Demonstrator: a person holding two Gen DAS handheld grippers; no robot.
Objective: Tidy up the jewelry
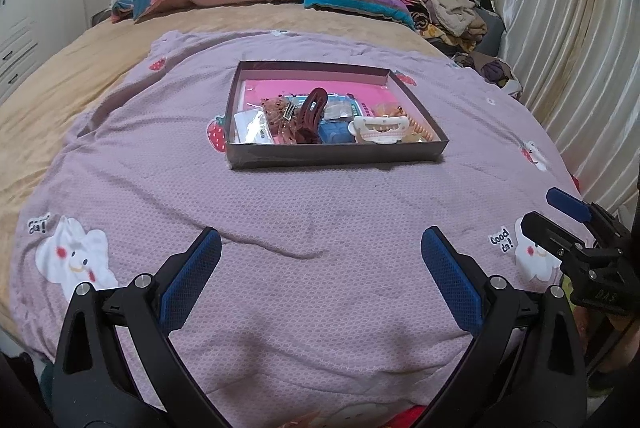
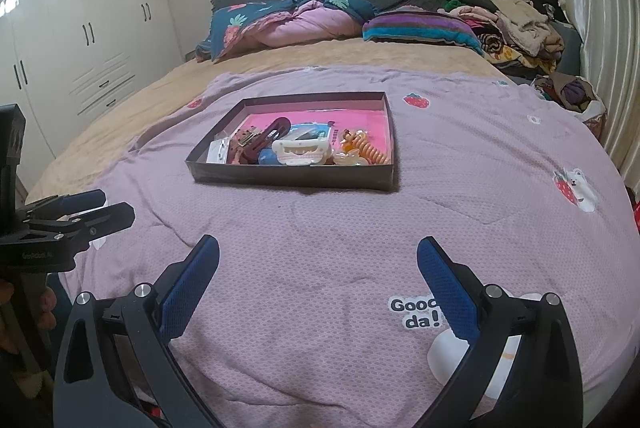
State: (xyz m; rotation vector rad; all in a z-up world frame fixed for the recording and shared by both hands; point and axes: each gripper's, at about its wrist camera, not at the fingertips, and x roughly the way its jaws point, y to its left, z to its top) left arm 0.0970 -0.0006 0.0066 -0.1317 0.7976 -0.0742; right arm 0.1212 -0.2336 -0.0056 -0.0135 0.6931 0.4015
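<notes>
Both grippers, left [image 1: 320, 282] and right [image 2: 318, 284], empty, jaws apart, well short of box [image 1: 336, 151]. Approach low over rim, pinch one hair clip [image 1: 310, 115] only.

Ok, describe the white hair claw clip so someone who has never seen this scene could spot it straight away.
On the lilac quilt covering the bed sits a shallow dark box with a pink floor. The white claw clip lies near the box's front wall, right of centre, between a dark red claw clip and an orange spiral hair tie. It is the only white, toothed piece there.
</notes>
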